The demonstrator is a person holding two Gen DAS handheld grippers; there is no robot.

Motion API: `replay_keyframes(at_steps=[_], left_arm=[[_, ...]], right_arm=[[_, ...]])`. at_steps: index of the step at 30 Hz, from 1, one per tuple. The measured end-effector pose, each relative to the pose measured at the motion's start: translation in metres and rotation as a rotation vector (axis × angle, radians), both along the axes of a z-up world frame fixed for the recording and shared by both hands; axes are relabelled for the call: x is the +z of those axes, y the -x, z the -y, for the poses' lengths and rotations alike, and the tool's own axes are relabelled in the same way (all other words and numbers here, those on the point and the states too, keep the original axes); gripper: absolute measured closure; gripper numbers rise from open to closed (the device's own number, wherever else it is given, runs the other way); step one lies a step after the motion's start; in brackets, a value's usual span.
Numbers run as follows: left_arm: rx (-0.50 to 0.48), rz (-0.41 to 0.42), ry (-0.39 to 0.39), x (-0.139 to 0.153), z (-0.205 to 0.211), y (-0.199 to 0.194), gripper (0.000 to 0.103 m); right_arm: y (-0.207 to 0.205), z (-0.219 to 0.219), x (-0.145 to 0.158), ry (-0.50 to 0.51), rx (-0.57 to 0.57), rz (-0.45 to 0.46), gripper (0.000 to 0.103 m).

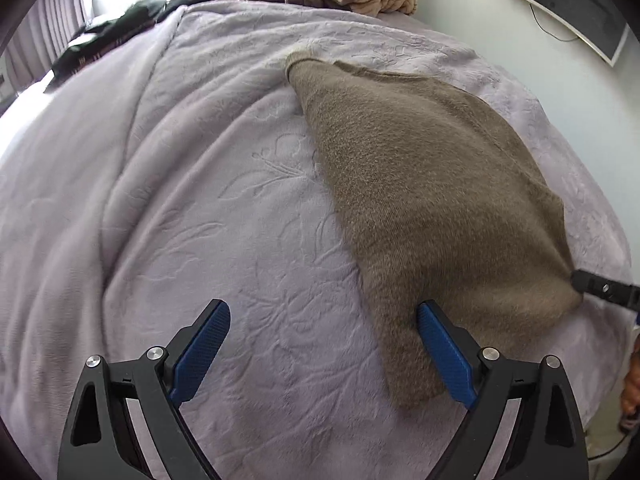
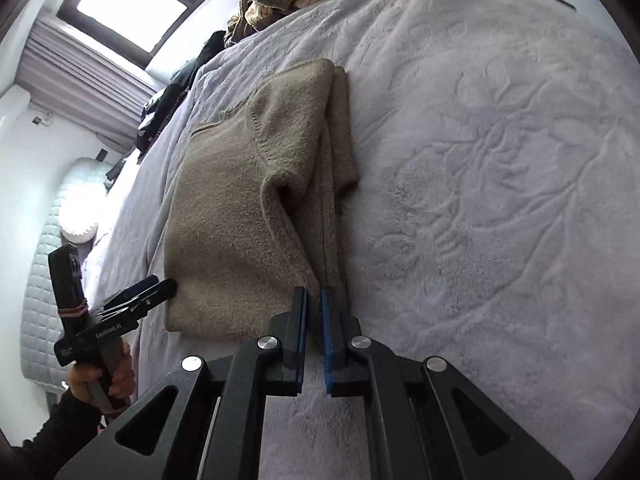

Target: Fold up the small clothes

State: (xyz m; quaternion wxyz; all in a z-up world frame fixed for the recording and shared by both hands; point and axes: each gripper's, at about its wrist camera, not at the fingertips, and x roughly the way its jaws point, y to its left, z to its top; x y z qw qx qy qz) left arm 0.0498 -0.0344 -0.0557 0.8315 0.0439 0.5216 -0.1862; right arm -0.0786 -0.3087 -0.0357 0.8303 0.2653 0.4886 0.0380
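Your right claw (image 2: 314, 300) is clamped on the sweater (image 2: 240, 208) edge on the bed (image 2: 500, 160); your left claw (image 1: 324, 348) hangs wide open beside it, holding nothing.

I see a fuzzy brown knit sweater (image 1: 432, 184) on a plush lilac blanket (image 1: 200, 200) with an embossed floral pattern. My left gripper (image 1: 324, 352) has matt black plastic arms, textured blue pads and shiny metal pivots.
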Motion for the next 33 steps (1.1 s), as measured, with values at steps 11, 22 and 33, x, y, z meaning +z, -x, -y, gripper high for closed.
replay_keyframes(at_steps=[11,22,33], left_arm=[[0.078,0.026,0.013,0.022,-0.010,0.014,0.008],[0.111,0.047,0.010,0.033,-0.009,0.031,0.008],[0.140,0.028,0.008,0.032,-0.006,0.038,0.008]], right_arm=[[-0.018,-0.027,0.049,0.058,0.034,0.098,0.094],[-0.016,-0.034,0.017,-0.008,0.026,-0.008,0.080],[-0.013,-0.038,0.019,-0.027,0.036,-0.002,0.052]])
